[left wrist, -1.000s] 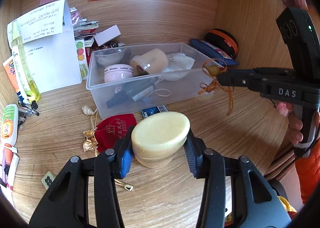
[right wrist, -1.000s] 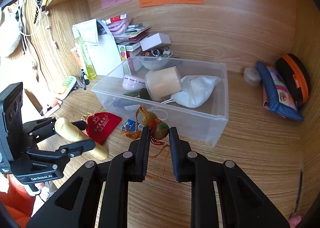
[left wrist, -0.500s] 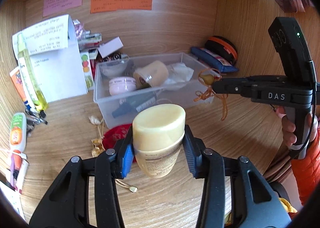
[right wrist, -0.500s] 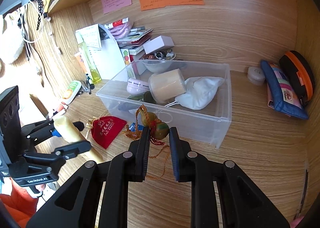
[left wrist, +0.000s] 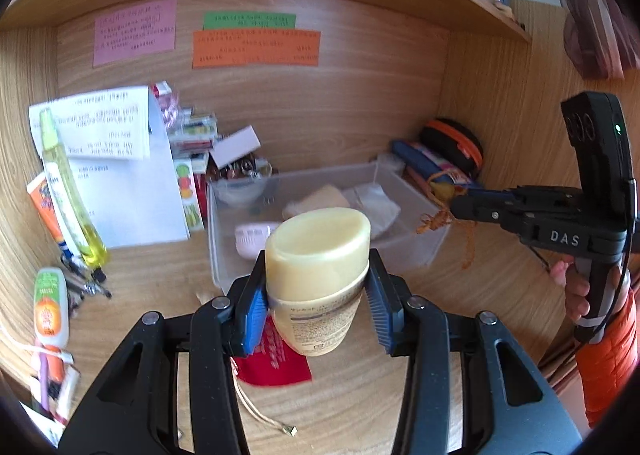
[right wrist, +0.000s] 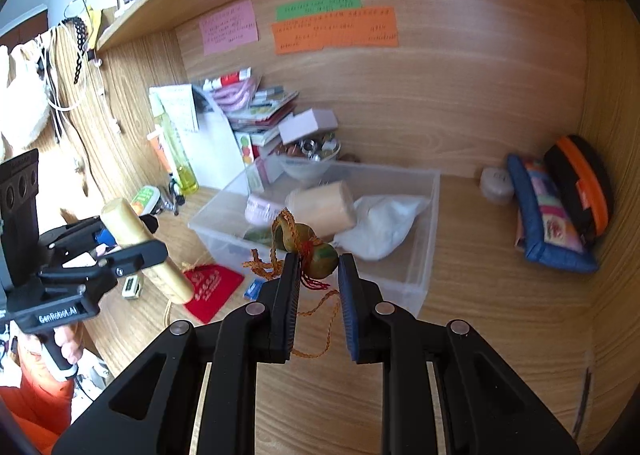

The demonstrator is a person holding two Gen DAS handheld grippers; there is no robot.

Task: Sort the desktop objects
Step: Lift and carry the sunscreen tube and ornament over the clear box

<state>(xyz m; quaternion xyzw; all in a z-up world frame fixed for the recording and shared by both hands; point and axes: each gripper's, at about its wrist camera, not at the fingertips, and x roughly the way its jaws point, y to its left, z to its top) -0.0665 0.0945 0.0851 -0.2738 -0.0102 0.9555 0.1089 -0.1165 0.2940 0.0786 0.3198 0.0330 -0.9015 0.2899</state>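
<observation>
Our left gripper [left wrist: 318, 307] pinches the cream tube [left wrist: 318, 275], our right gripper [right wrist: 318, 275] the gourd charm [right wrist: 310, 245] — both just short of the clear bin [right wrist: 424, 287]. The charm's dangling cord could snag the rim.

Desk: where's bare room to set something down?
Bare wooden desktop lies between the clear plastic bin and the blue zip pouch, plus the front strip. The left side, with the red drawstring pouch and yellow spray bottle, is crowded.
</observation>
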